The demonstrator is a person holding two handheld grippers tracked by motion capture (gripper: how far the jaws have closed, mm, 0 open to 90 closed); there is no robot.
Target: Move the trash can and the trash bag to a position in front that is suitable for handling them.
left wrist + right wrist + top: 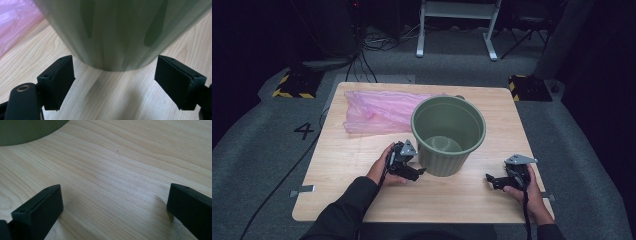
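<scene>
The left gripper [418, 171] is held low in the left hand [382, 167] with its jaws wide apart, and the right gripper [490, 179] rests low in the right hand [526, 192], jaws wide apart too.

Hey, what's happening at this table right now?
A person sits at a wooden table with a gripper in each hand. The left gripper is open right beside the base of a green bucket, its jaws apart with nothing between them. The right gripper is open too, resting over bare wood to the bucket's right. A pink plastic bag lies flat behind the bucket, untouched.
</scene>
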